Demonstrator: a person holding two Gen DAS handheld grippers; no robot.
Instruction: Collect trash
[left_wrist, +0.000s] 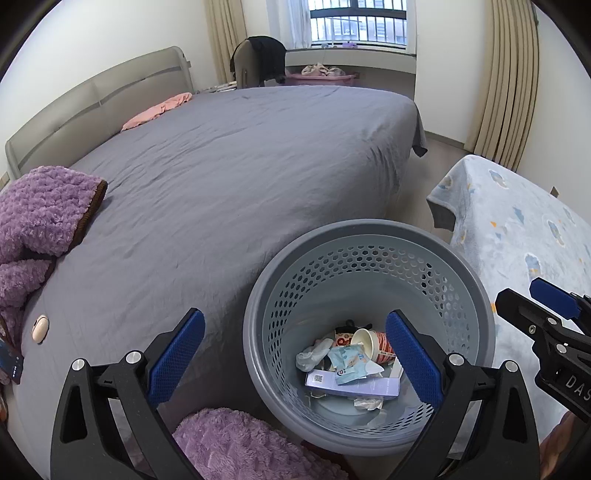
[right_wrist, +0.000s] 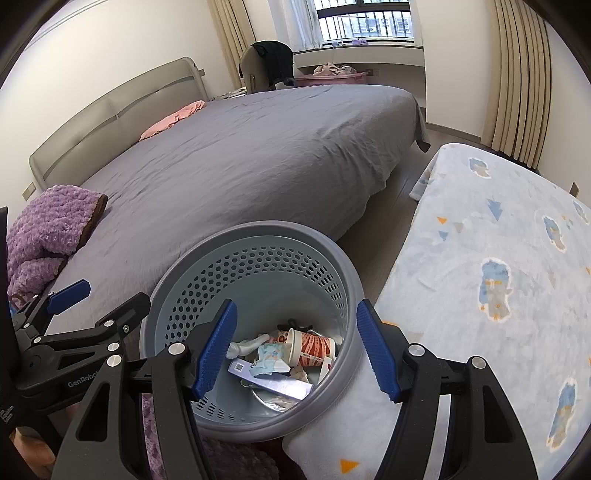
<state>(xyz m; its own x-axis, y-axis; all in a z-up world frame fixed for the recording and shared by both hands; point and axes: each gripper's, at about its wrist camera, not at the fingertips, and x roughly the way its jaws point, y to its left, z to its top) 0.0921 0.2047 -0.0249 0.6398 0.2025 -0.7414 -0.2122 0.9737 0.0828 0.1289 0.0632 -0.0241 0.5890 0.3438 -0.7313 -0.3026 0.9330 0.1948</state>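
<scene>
a: where's the trash?
b: inside the grey basket (left_wrist: 369, 236), lower centre of the frame: paper cup (left_wrist: 373, 341), wrappers.
a: fingers?
b: left gripper (left_wrist: 295, 362) and right gripper (right_wrist: 299, 347) both spread, holding nothing.

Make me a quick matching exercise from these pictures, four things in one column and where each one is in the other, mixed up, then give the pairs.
Things:
1. paper cup
2. pink pillow
3. purple fleece blanket
4. black jacket

Places:
A. draped over the chair by the window
B. at the head of the bed, far side
C. lying on its side in the grey basket
D. bunched on the near corner of the bed

Pairs: 1-C, 2-B, 3-D, 4-A
</scene>
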